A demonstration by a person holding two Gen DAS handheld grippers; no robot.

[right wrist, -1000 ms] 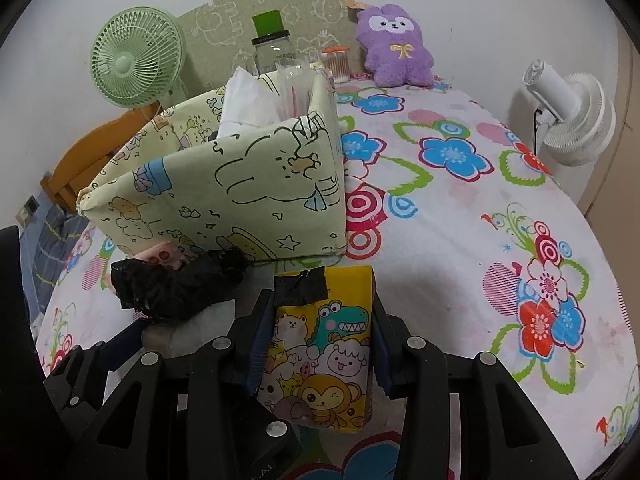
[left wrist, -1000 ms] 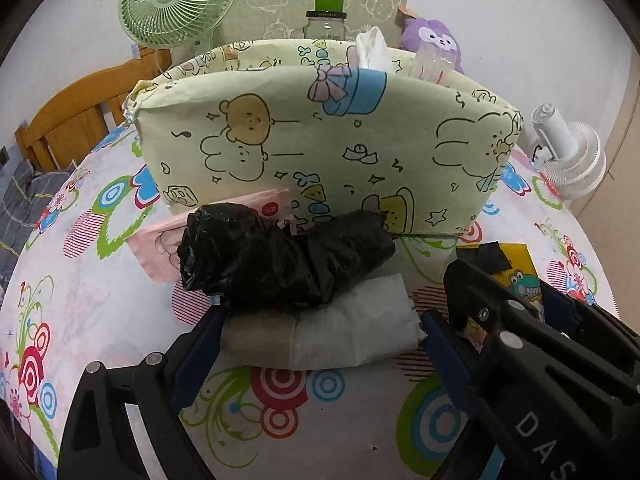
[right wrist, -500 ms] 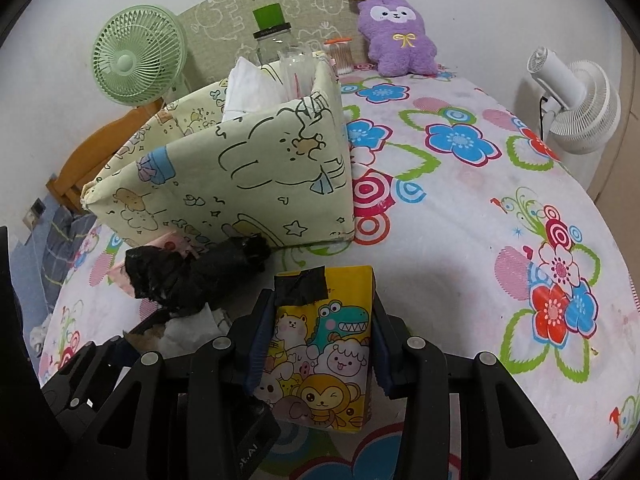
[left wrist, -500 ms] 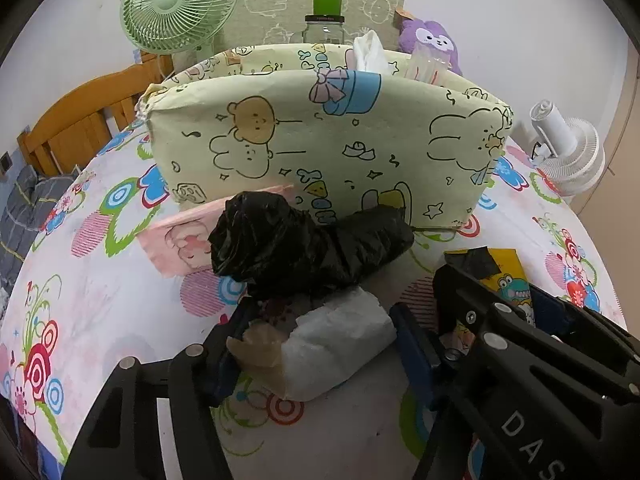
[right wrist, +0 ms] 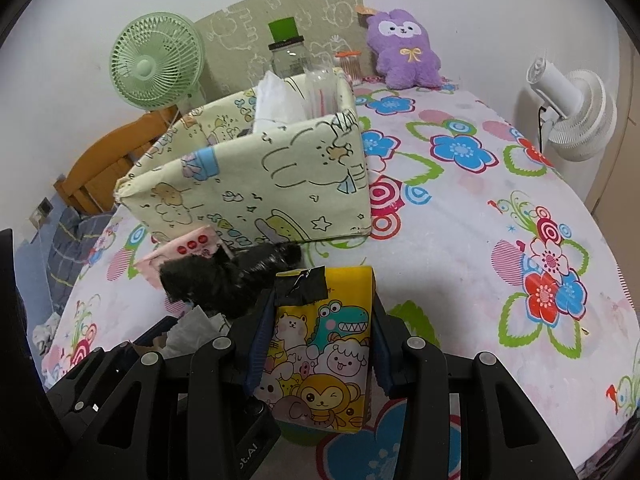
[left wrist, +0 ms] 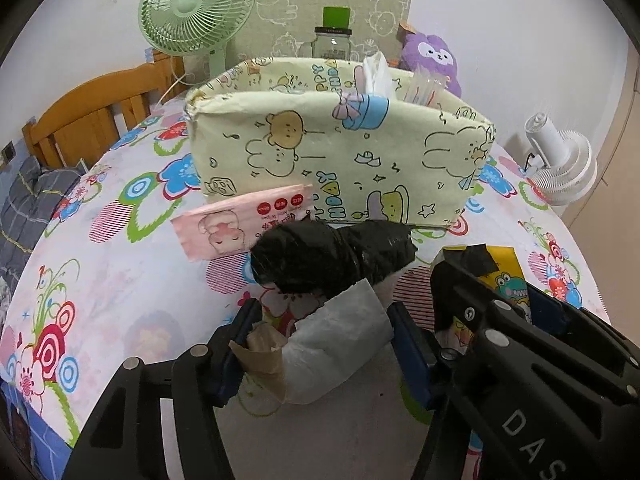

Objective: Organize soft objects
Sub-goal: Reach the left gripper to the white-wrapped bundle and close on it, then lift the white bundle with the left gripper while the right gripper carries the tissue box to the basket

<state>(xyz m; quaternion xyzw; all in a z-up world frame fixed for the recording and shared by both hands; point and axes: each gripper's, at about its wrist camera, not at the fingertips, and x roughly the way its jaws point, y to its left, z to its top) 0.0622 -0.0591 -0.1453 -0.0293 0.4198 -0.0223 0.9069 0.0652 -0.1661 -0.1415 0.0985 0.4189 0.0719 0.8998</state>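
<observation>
Fabric box: pale green cartoon-print box [left wrist: 340, 164] stands on the flowered counter [right wrist: 500, 248], its top open, with white tissue and clear packets already standing inside.
Left gripper: left gripper [left wrist: 316, 344] has just been closing its blue fingers [left wrist: 412, 356] on a white bag [left wrist: 336, 344] with a brown paper end; the pads now press both sides and the bag looks clear of the cloth.
Right gripper: right gripper [right wrist: 316, 344] is clamped, fairly narrow, on a yellow pack [right wrist: 320, 352] printed with cartoon animals, a strip of black tape at its top.
Loose items: a black bundle [left wrist: 332, 256] lies just ahead of the white bag, touching or nearly so, and a pink pack [left wrist: 240, 224] leans by the box's front wall.
Step in hand: probably carrying both held items up and over the front wall into the box.
How to do it well: raise each clear of the rim first, then go forward (the wall is soft and would fold if nudged).
Watch for: the bag's loose top edge snagging the black bundle; lift it straight.
Release: part the fingers only once each item sits inside, beside the tissue, not on the rim.
</observation>
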